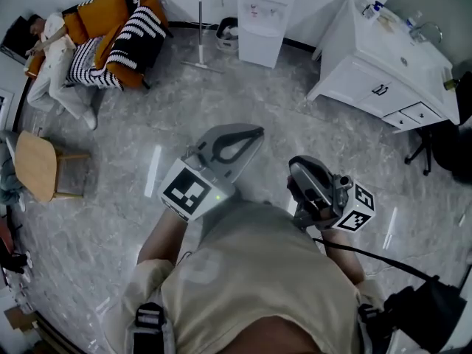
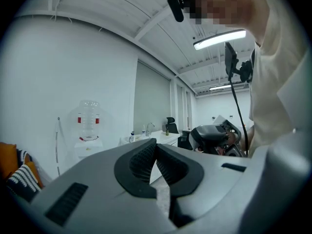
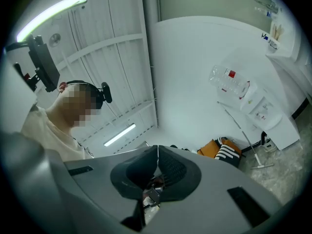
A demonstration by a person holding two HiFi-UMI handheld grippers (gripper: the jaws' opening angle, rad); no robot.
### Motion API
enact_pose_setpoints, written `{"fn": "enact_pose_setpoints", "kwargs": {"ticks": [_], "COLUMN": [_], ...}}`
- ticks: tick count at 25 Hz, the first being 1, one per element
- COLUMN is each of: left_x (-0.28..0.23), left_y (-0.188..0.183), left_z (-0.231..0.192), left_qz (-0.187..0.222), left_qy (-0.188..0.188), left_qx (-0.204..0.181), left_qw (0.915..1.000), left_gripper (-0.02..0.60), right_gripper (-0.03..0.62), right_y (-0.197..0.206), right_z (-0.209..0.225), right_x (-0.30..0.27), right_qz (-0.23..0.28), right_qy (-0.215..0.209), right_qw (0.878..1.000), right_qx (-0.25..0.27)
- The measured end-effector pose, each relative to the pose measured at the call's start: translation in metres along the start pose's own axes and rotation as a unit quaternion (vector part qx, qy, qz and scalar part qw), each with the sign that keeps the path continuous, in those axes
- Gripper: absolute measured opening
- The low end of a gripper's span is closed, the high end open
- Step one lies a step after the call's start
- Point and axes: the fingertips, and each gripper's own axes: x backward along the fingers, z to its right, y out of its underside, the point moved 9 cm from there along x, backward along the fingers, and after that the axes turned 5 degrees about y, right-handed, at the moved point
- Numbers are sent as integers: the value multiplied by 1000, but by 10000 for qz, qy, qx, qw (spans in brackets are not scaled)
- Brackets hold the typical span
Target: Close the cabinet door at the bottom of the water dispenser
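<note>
Water dispenser [image 1: 264, 21] well apart from fingers [image 1: 251, 133]

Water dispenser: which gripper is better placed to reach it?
Left, probably. The left gripper sits nearer the water dispenser and points toward it; the right gripper hangs back, tilted upward. Both shut, empty, far off.

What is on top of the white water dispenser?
A big clear bottle with red marks sits on the water dispenser. The grey body of the left gripper covers the dispenser's lower part in that view, so its bottom door is hidden there.
</note>
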Motion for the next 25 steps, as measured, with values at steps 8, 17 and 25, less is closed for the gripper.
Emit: {"fn": "enact_pose_setpoints", "kwargs": {"ticks": [8,17,25], "left_x": [35,55,19], "left_y": [2,19,21], "left_z": [-96,-157,-182], "left_qz": [301,340,70], "left_qy": [87,-57,72], "left_qx": [256,442,511], "left_qw": [9992,9984,9986], "left_gripper": [-6,-6,-6], "right_gripper": [11,11,11], "right_y": [5,7,-16], "right_z": [23,50,89], "right_x": [-95,-159,-163], "right_qz": [-240,-618,-558], "right_qy": [218,-46,-50], "right_qw": [9993,9979,9984], "right_qx": [167,175,-62]}}
